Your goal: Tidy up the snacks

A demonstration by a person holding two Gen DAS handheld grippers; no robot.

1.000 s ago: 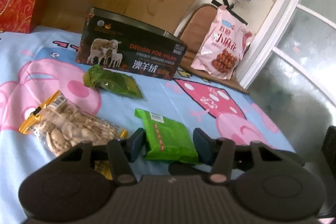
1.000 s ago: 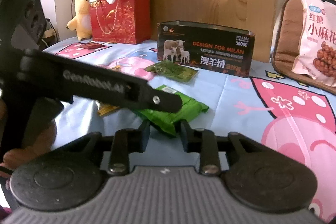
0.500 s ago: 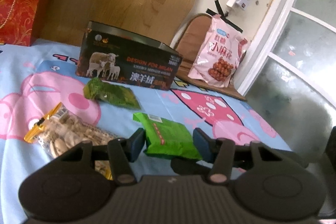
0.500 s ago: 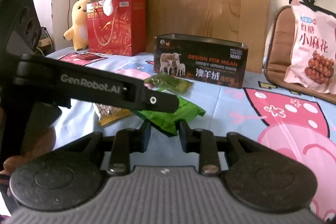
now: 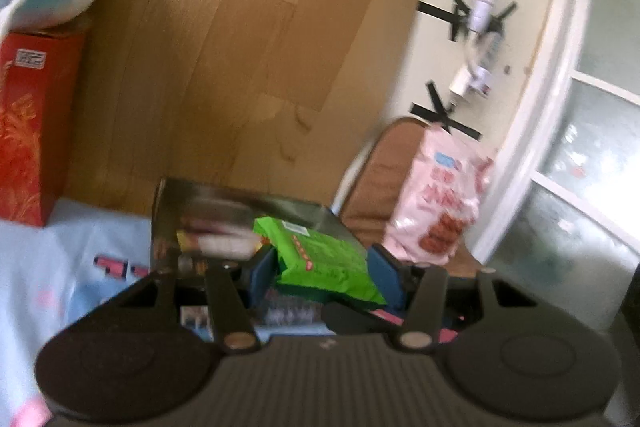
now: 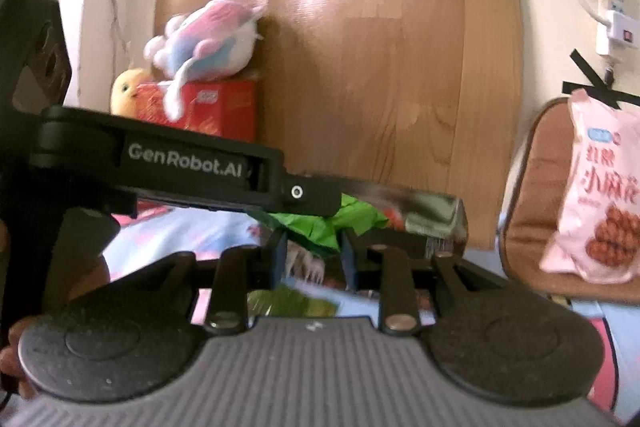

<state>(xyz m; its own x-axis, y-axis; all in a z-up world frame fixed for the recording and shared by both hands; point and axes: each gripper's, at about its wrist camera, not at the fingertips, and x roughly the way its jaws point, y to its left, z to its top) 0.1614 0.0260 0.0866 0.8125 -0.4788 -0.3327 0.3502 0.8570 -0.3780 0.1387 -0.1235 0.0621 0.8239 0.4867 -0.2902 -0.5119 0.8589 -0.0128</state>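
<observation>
Above bed's far edge, you now hold green packet point(image 5: 324, 255) lifted off sheet: left gripper point(image 5: 322, 269) and right gripper point(image 6: 312, 253) both pinching it. Black tin point(image 5: 240, 203) just behind; drop next.

Our left tool point(image 5: 322, 269) has blue pads on black fingers; our right tool point(image 6: 313, 254) has a ribbed grey base and silver rivets.

Both fisheye views look forward along their own fingers, low and close over the counter, facing the wooden wall panel point(image 5: 248, 39). The right wrist view sits to the right and sees across the left gripper point(image 6: 312, 205). They share the green snack packet point(image 5: 324, 259) (blurred) and pink bag point(image 6: 604, 195).
</observation>
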